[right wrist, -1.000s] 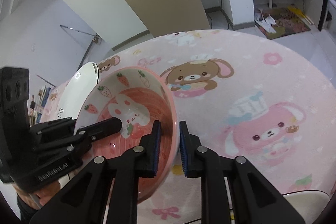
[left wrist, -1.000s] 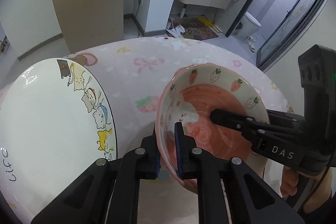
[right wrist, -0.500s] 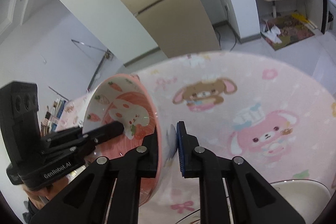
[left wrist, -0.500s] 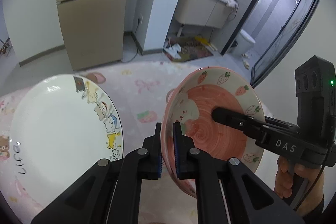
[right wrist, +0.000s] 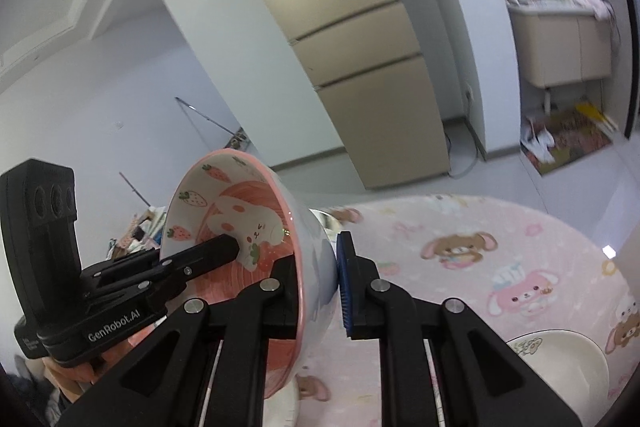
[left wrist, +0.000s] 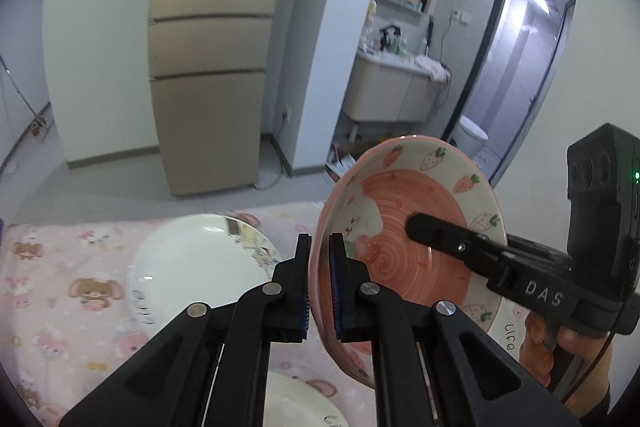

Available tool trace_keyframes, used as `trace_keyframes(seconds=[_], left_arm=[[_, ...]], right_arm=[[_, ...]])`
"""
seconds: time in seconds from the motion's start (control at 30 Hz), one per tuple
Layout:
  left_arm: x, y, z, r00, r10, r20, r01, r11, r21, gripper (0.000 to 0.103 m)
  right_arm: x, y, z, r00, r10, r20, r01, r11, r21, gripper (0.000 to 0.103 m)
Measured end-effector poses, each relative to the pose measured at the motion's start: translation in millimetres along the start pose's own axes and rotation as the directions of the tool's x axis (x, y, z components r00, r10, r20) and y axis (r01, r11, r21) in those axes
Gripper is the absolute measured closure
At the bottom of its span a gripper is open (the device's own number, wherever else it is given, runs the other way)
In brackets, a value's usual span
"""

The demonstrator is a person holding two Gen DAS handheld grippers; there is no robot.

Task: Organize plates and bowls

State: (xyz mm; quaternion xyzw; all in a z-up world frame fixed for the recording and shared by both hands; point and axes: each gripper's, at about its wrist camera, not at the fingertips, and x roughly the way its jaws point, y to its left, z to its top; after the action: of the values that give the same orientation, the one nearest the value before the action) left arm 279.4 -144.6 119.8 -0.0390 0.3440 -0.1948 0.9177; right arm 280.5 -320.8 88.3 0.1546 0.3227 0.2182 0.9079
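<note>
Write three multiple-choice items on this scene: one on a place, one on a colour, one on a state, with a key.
1. Where is the strawberry bowl?
A. Flat on the table
B. Held in the air above the tablecloth
C. Inside the fridge

2. What colour is the inside of the bowl's bottom?
A. Pink-red swirl
B. Plain blue
C. Black

3. How are the left hand-held gripper and right hand-held gripper set?
A. Both wide open, holding nothing
B. Only the left one grips the bowl
C. Each is closed on the bowl's rim, on opposite sides

Key: 1 B, the bowl is tipped up with the white plate and cloth lying below it. 2 A, the swirl fills the bowl's middle in the left view. 3 C, each view shows its own fingers pinching the rim, the other gripper opposite.
</note>
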Motion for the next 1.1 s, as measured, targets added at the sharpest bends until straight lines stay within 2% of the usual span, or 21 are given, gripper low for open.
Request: trace_keyframes(seconds=[0.2, 0.5, 0.8, 1.1], left_arm=[[-59, 13, -11, 0.996, 0.044, 0.077, -0.043, 0.999, -0.015, 0.094], [-126, 44, -31, 0.985, 0.098, 0.143, -0.091, 0.994, -0.054, 0.094], [-178, 87, -58, 0.969, 0.169, 0.18, -0.155, 0.984, -0.09, 0.094], [-212, 141, -101, 0.955, 0.236, 0.181, -0.212, 0.967, -0.143, 0.094]], right_arm=[[-17, 43, -4, 0.996, 0.055, 0.067, -0.054, 0.998, -0.024, 0.091], [-21, 104, -18, 0.988, 0.136, 0.077, -0.13, 0.988, -0.078, 0.091], [-7, 166, -31, 0.979, 0.197, 0.042, -0.19, 0.972, -0.138, 0.091], [27, 216, -59, 0.969, 0.245, -0.044, -0.249, 0.951, -0.183, 0.091]])
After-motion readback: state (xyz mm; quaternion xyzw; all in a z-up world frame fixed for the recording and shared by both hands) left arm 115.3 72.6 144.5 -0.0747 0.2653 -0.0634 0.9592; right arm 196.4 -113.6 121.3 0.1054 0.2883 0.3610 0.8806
